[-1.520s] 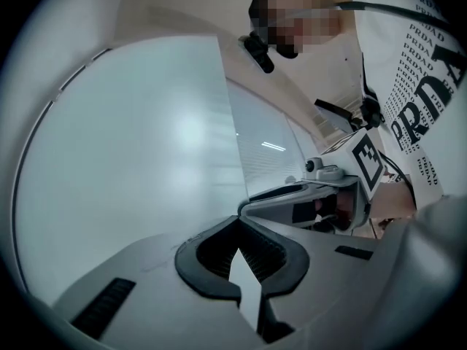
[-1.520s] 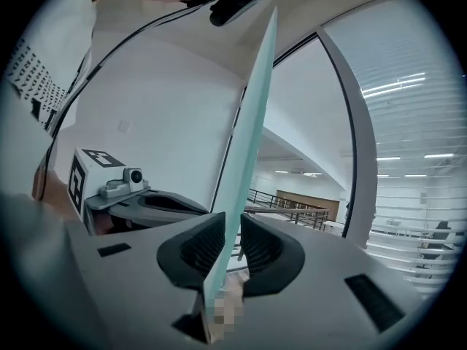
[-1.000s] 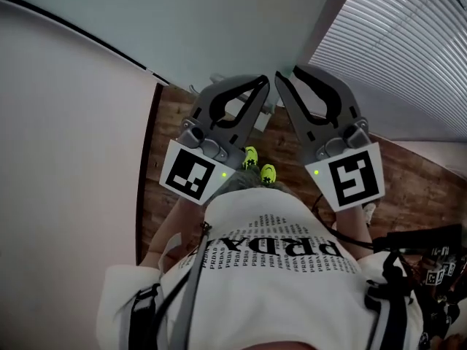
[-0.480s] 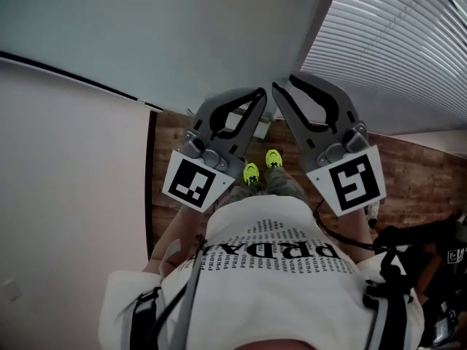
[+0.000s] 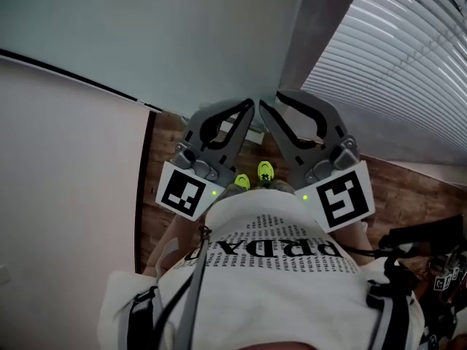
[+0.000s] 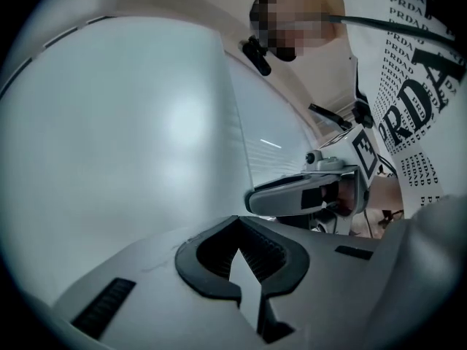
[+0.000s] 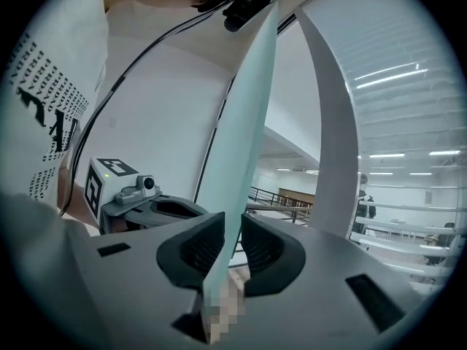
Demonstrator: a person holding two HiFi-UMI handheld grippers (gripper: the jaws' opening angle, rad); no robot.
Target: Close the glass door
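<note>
- Wooden floor shows far below in the head view, between a pale wall on the left and slatted blinds on the right.
- The glass door stands upright with its long axis vertical. Its frosted, pale green face fills the upper left of the head view.
- Its free edge points toward a grey post. In the right gripper view a strip of the hall beyond shows between the pane and that post, so the door is not yet against it.
- The left tool has its jaws pinched on the door's edge, with a pale wedge of glass filling the gap between the pads. The door's broad face spreads to the left of it.
- The right tool also grips that edge. The pane is seen edge-on, rising from between the pads to the top of the view.
- In the head view the two tools meet tip to tip at the door's edge, just left of the post, with their marker cubes close to the person's white shirt.
</note>
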